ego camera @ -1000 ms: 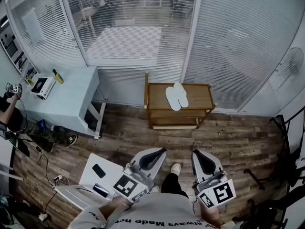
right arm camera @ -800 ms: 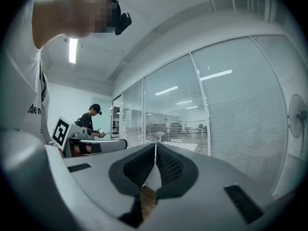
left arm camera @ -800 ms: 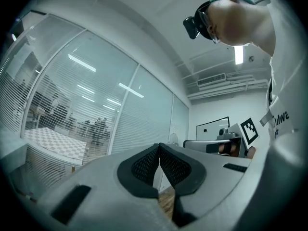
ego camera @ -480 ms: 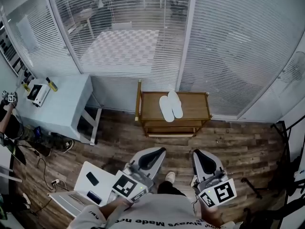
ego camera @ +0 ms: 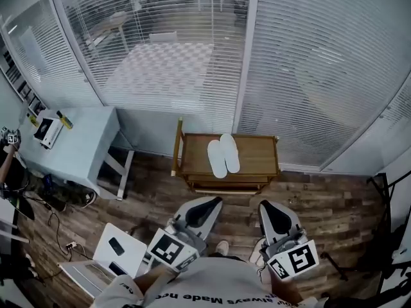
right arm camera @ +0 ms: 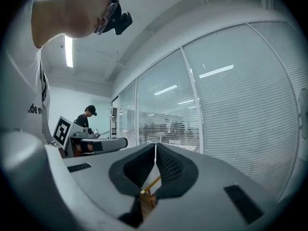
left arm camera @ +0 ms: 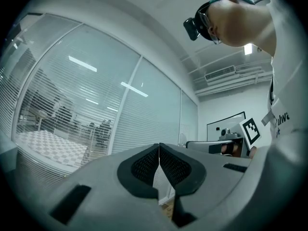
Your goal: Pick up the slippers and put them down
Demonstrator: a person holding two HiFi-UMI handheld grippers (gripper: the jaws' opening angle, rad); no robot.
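A pair of white slippers [ego camera: 223,154] lay side by side, touching, on the top of a wooden shelf unit [ego camera: 260,154] that stood against a glass wall with blinds [ego camera: 308,76]. Well short of it, above the plank floor [ego camera: 321,201], the left gripper [ego camera: 214,202] and right gripper [ego camera: 267,205] pointed towards the unit, each with its jaws pressed together on nothing.

Head view looks steeply down; L/R gripper views face level, sharing glass wall [ego camera: 308,76].

Rack [ego camera: 254,156] with slippers [ego camera: 223,154] nearer
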